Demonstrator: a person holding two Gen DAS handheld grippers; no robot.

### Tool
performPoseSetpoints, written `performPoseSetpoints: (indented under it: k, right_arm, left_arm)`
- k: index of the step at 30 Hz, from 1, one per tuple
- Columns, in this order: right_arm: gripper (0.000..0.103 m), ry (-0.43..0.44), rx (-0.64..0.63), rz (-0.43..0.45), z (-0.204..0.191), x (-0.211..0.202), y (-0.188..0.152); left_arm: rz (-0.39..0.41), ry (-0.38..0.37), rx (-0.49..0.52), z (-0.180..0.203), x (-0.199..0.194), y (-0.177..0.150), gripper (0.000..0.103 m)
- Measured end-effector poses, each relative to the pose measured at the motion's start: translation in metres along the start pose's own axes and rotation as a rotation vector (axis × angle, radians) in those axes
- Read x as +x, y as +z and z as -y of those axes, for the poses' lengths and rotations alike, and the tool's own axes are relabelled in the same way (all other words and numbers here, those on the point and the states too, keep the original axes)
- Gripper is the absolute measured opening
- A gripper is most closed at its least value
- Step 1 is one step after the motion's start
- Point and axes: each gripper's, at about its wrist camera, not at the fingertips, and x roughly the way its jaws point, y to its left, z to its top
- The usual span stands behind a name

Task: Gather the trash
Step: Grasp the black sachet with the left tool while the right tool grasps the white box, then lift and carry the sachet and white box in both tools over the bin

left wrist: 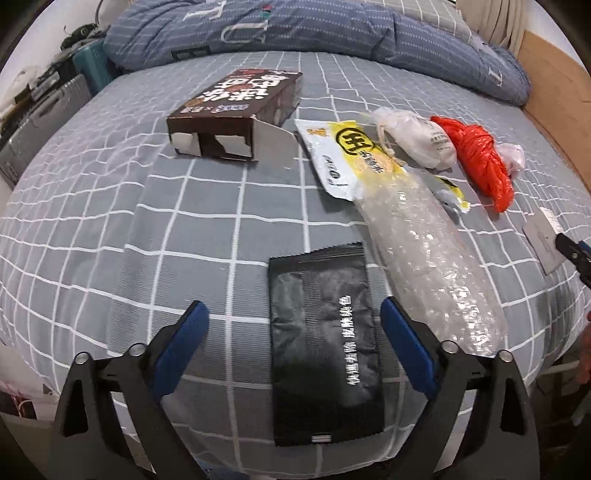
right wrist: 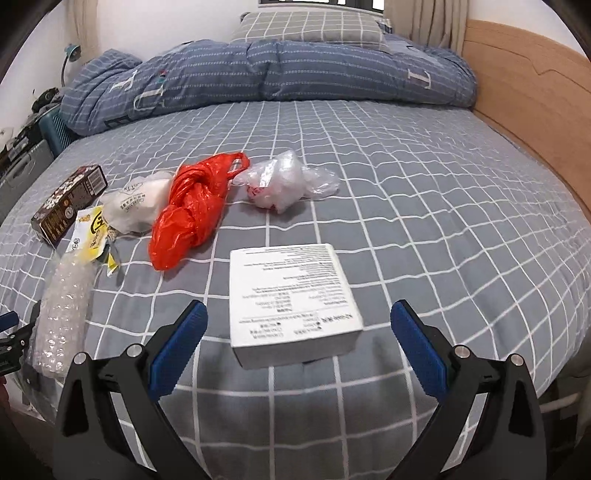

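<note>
Trash lies scattered on a grey checked bed sheet [left wrist: 110, 221]. My left gripper [left wrist: 293, 321] is open, its blue pads either side of a flat black sachet [left wrist: 325, 347] without touching it. A roll of bubble wrap [left wrist: 428, 258] lies just right of it, beyond that a yellow-and-white wrapper [left wrist: 347, 155], a white mask pouch [left wrist: 417, 140], an orange plastic bag [left wrist: 484, 162] and an open brown carton [left wrist: 236, 114]. My right gripper [right wrist: 299, 325] is open around a white printed box [right wrist: 291, 299], pads apart from it. A crumpled clear bag [right wrist: 288, 181] lies behind the box.
A folded blue quilt [right wrist: 266, 74] and a pillow [right wrist: 314, 26] fill the head of the bed. A wooden bed board [right wrist: 532, 96] runs along the right side. Suitcases and clutter [left wrist: 40, 110] stand off the left edge. The near edge of the mattress is just below both grippers.
</note>
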Motion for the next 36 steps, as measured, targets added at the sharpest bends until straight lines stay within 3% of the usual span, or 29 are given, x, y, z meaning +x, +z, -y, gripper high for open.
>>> performPoseSetpoints:
  k: [8,12,15,25,36]
  right_arm:
    - [0.089,-0.014,-0.004,-0.028,-0.001,0.012,0.003]
    - [0.082,-0.015,-0.012,-0.050,-0.002,0.017,0.001]
    - [0.075,-0.015,-0.015,-0.071,-0.004,0.021,0.001]
    - [0.073,-0.020,-0.005,-0.080,-0.006,0.022,-0.001]
    - [0.073,-0.015,0.013,-0.062,-0.004,0.015,0.002]
  left_arm:
    - [-0.019,0.025,0.023,0.006,0.007,-0.002,0.079]
    - [-0.020,0.025,0.039,0.009,0.008,-0.004,0.060]
    - [-0.018,0.019,0.034,0.008,0.008,-0.006,0.056]
    - [-0.007,-0.004,0.034,0.003,0.007,-0.006,0.035]
    - [0.019,-0.016,0.021,0.002,-0.002,-0.005,0.026]
